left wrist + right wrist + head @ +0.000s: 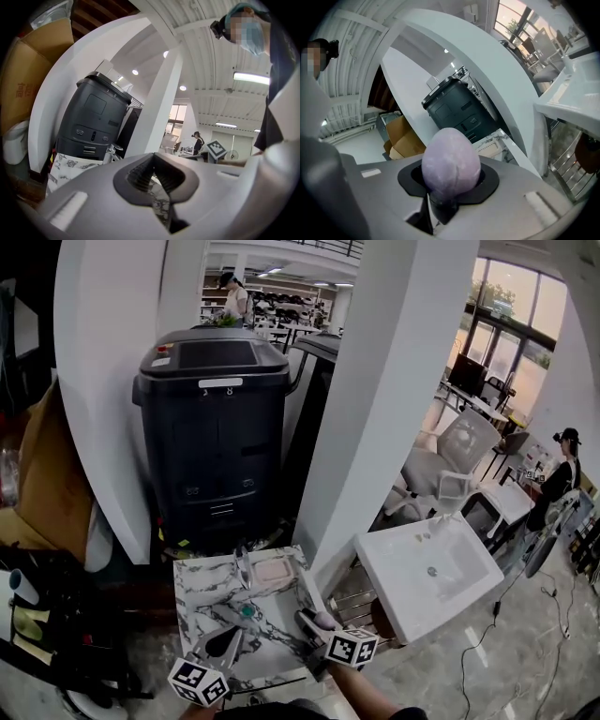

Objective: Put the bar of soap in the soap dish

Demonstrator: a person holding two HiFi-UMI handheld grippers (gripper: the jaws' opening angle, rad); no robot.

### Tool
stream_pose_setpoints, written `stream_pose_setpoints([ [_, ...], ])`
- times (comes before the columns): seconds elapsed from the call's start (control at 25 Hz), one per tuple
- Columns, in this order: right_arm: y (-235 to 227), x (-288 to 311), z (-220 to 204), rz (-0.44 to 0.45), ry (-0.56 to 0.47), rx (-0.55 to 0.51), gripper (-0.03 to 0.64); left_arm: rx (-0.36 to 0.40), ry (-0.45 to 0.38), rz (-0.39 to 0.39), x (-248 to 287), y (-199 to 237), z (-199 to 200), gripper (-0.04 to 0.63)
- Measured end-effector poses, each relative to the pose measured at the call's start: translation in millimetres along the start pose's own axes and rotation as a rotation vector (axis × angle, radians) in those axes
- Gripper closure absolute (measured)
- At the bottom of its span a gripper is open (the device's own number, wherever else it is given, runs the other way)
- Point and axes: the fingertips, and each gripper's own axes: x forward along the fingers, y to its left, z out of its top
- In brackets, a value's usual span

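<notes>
An egg-shaped, pale purple bar of soap (451,161) is clamped between the dark pads of my right gripper (449,199), which is shut on it. In the head view that soap (324,620) hovers over the right front of a small marble-patterned table (192,582). The soap dish (273,570), a pale pinkish tray, sits at the table's far edge, ahead of the soap; the right gripper view shows the dish (489,149) beyond it. My left gripper (225,641) hangs over the table's front left, its ribbed pads (140,177) together with nothing between them.
A metal tap-like fitting (242,567) stands left of the dish, and a small green thing (247,611) lies mid-table. Behind the table rises a tall dark machine (214,427) beside a white pillar (394,399). A white washbasin (427,573) stands to the right.
</notes>
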Motion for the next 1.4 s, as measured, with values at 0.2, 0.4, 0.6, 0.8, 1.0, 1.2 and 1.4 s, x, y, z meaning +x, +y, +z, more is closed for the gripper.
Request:
stream_pose_setpoints([
  [0.2,-13,32,-1,-0.016,0.071,-0.065,0.508,-0.023,0.004,0.04,1,22,-2,0.541],
  [0.4,-37,63,-7,-0.015,0.177,-0.146,0.508,-0.033,-0.006,0.102,4,31,-4,0.541],
  [0.6,-62,94,-5,0.008,0.293,-0.245,0.508,-0.059,-0.047,0.211,9,34,-4,0.541],
  [0.8,-82,122,-8,0.051,0.404,-0.318,0.508,-0.079,-0.079,0.324,10,34,-7,0.541],
  [1.0,-97,153,-9,0.079,0.488,-0.389,0.508,-0.099,-0.099,0.409,9,31,-13,0.541],
  [1.2,-111,180,-11,0.091,0.562,-0.472,0.508,-0.109,-0.108,0.501,-5,30,-20,0.541],
  [1.4,-120,204,-13,0.108,0.624,-0.576,0.508,-0.123,-0.112,0.581,-19,32,-28,0.541],
])
